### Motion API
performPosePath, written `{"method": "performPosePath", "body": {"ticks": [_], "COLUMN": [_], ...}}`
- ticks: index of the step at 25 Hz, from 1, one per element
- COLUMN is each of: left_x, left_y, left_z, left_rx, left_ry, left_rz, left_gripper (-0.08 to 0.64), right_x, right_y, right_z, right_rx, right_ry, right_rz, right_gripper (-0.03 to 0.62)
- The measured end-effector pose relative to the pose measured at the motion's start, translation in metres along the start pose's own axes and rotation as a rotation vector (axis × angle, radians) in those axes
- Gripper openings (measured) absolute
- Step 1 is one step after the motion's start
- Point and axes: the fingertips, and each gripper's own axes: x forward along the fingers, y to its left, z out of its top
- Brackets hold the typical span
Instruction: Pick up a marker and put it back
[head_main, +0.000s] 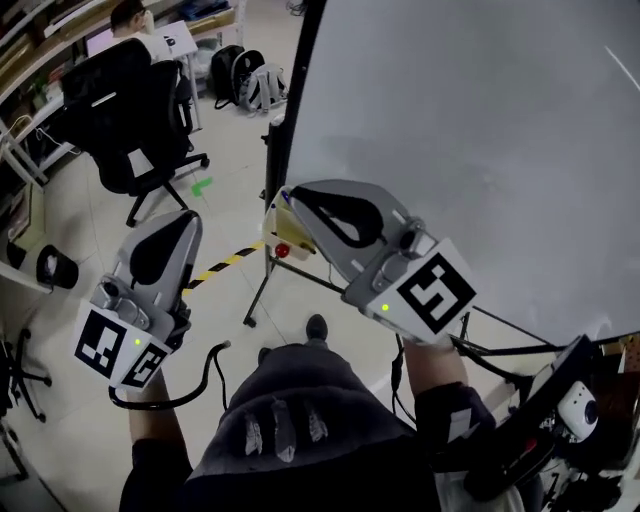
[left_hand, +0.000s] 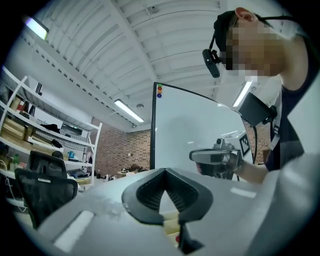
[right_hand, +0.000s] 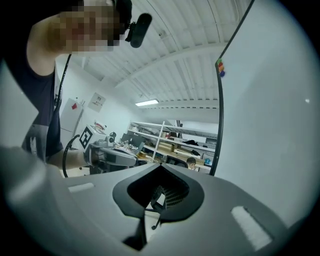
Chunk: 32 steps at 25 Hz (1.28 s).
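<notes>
No marker shows clearly. A small yellowish tray (head_main: 296, 243) with a round red piece (head_main: 282, 250) hangs at the lower left corner of the whiteboard (head_main: 480, 120). My right gripper (head_main: 284, 200) is held just above that tray, tips close to the board's black edge. Its jaws meet at the tip with nothing between them (right_hand: 160, 166). My left gripper (head_main: 186, 216) is lower and further left, over the floor and away from the board. It is also shut and empty (left_hand: 164, 170). The tray (left_hand: 170, 225) shows under its jaws.
A black office chair (head_main: 130, 110) and backpacks (head_main: 250, 85) stand on the tiled floor at the back left. Black-and-yellow tape (head_main: 225, 262) runs to the board's stand leg (head_main: 258, 290). A person sits at a desk far back (head_main: 130, 15). Cables and a camera (head_main: 578, 408) are at the lower right.
</notes>
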Motion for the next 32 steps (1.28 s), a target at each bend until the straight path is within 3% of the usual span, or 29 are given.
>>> {"method": "performPosePath", "body": {"ticks": [7, 11, 15, 26, 32], "left_x": [0.014, 0.024, 0.025, 0.042, 0.041], "left_y": [-0.02, -0.052, -0.094, -0.305, -0.376], "left_z": [0.003, 0.003, 0.009, -0.007, -0.001], "left_rx": [-0.06, -0.038, -0.015, 0.024, 0.051], "left_ry": [-0.014, 0.002, 0.013, 0.063, 0.103], "left_rz": [-0.045, -0.059, -0.024, 0.033, 0.073], "left_gripper": [0.006, 0.006, 0.006, 0.006, 0.006], "right_x": [-0.025, -0.056, -0.104, -0.302, -0.363], "right_y": [-0.002, -0.005, -0.002, 0.026, 0.037], "right_z": [-0.002, -0.008, -0.007, -0.023, -0.012], "right_rx": [0.001, 0.004, 0.002, 0.026, 0.042], "right_ry": [0.043, 0.049, 0.016, -0.007, -0.071], "right_rz": [-0.026, -0.035, -0.024, 0.057, 0.11], "right_gripper": [0.002, 0.002, 0.002, 0.002, 0.002]}}
